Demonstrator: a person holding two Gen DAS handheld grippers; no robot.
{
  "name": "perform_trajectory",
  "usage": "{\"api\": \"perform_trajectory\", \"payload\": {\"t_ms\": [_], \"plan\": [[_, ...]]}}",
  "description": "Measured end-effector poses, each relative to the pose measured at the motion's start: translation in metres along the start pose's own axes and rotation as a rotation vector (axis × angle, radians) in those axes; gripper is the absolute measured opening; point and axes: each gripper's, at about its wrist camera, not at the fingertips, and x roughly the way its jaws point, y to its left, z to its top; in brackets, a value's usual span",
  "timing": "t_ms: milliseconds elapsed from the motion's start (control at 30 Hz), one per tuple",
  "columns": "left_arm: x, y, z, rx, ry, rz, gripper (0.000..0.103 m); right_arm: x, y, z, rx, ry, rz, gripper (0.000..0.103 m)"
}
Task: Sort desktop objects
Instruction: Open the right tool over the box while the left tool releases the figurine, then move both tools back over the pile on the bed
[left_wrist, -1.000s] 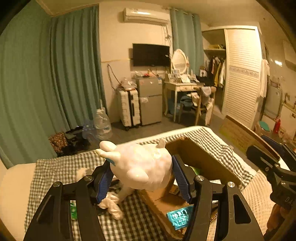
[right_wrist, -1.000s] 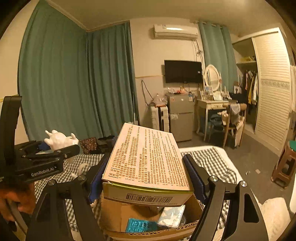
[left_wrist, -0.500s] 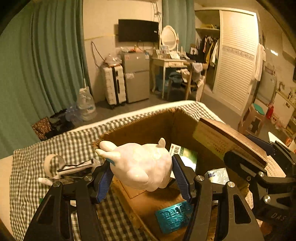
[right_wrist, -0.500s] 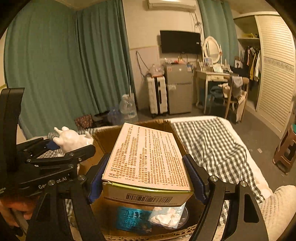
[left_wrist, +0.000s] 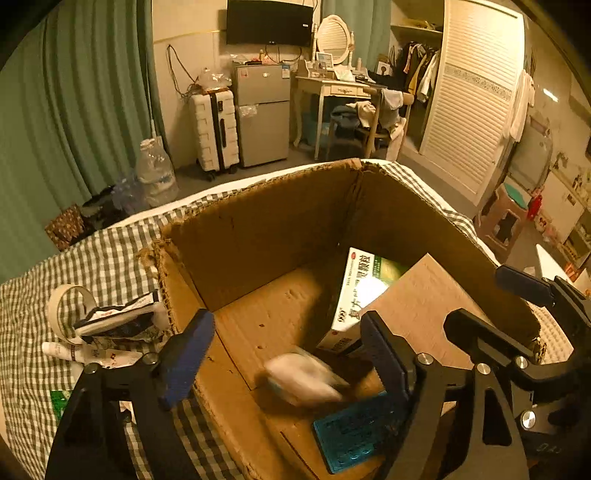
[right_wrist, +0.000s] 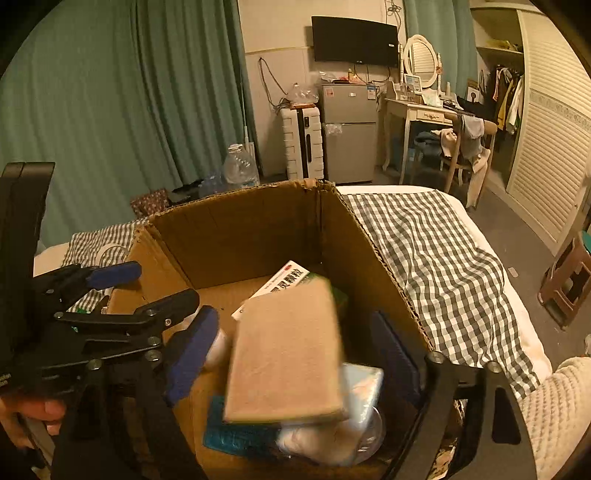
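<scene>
An open cardboard box (left_wrist: 258, 225) (right_wrist: 236, 225) stands on the checked cloth. My left gripper (left_wrist: 284, 350) is open over it, and the white toy figure (left_wrist: 301, 380) is a blur falling inside. My right gripper (right_wrist: 295, 347) is open too, and the tan medicine box (right_wrist: 284, 354) (left_wrist: 417, 306) drops from it into the cardboard box. A white-and-green medicine box (left_wrist: 364, 288) (right_wrist: 284, 280) and a teal blister pack (left_wrist: 351, 432) (right_wrist: 236, 435) lie inside. The left gripper shows in the right wrist view (right_wrist: 147, 280).
On the checked cloth (left_wrist: 107, 258) left of the box lie a tape roll (left_wrist: 70, 302), a dark-and-white packet (left_wrist: 122, 317), a tube (left_wrist: 85, 354) and a green item (left_wrist: 59, 402). A clear round container (right_wrist: 354, 432) and white wipes pack (right_wrist: 364, 384) sit in the box.
Both grippers moved down over the box and opened. The white toy left the left gripper and the tan box left the right gripper; both are falling in.
</scene>
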Motion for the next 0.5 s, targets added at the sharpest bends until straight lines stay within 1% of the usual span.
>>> {"api": "perform_trajectory", "payload": {"t_ms": [133, 233, 267, 333, 400, 500], "plan": [[-0.01, 0.003, 0.0, 0.008, -0.018, -0.017, 0.084, -0.003, -0.001, 0.005, 0.011, -0.039, -0.006, 0.088], [-0.021, 0.011, 0.003, -0.009, -0.052, -0.034, 0.09, -0.016, 0.006, 0.006, 0.007, -0.09, -0.034, 0.088], [-0.026, 0.016, 0.004, -0.021, -0.066, -0.028, 0.094, -0.021, 0.007, 0.008, 0.006, -0.107, -0.038, 0.089], [-0.037, 0.026, 0.008, -0.043, -0.082, -0.016, 0.096, -0.033, 0.01, 0.014, 0.02, -0.167, -0.037, 0.095], [-0.053, 0.036, 0.011, -0.057, -0.095, -0.013, 0.098, -0.048, 0.01, 0.018, 0.052, -0.229, -0.014, 0.101], [-0.087, 0.054, 0.012, -0.053, -0.145, 0.017, 0.103, -0.065, 0.013, 0.022, 0.113, -0.307, 0.051, 0.103]]}}
